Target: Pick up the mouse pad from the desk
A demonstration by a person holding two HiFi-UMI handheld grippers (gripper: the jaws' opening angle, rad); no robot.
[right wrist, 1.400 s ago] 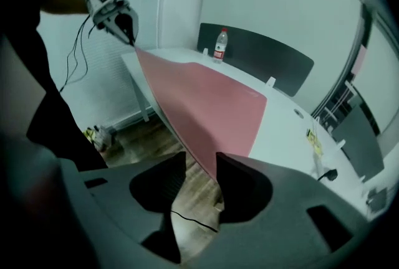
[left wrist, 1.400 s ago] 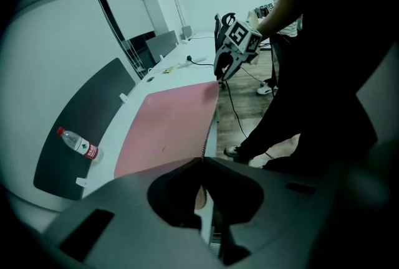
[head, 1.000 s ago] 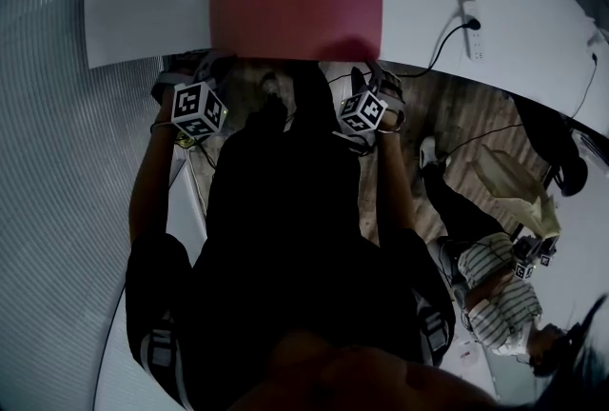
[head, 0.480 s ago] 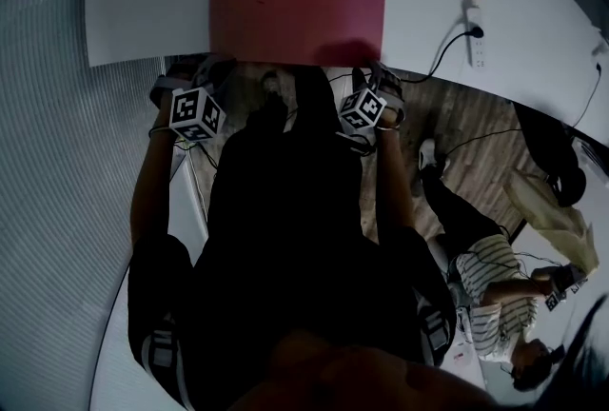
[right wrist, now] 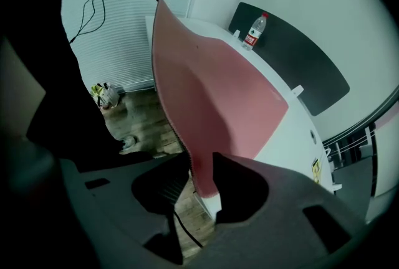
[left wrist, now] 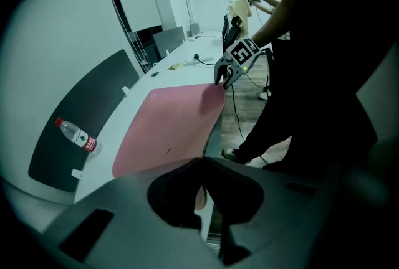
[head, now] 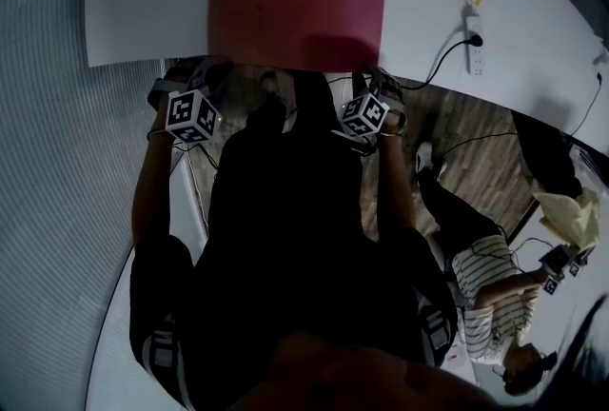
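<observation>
Closing is the one change close by: the right gripper (right wrist: 198, 182) has just been drawing its jaws in. The near right corner of the mouse pad (right wrist: 218, 93) stands between them, pink filling the gap from one jaw to the other, and I take that as a grip just made. The left gripper (left wrist: 201, 169) is clamped tight on the pad's near left corner, the thin edge pinched between its jaws. Neither hand has shifted, and the pad has not slid.

Both grippers point steeply down at the near edge of the desk (head: 143, 0), marker cubes turned upward, one forearm on each side of the person's dark torso.

The step in hand looks like the end of the grasp — both corners taken, nothing lifted yet. Beyond the jaws, most of the pad lies on the white desk top.

The next move calls for both hands to rise together and keep their spacing. The pad seems limp, so an uneven lift could let it sag or pull a corner free, and its far half may drag before it clears.

Farther off, a water bottle (left wrist: 78, 135) lies past the pad's far side against a dark panel. A power strip (head: 473, 43) sits well to the pad's right.
</observation>
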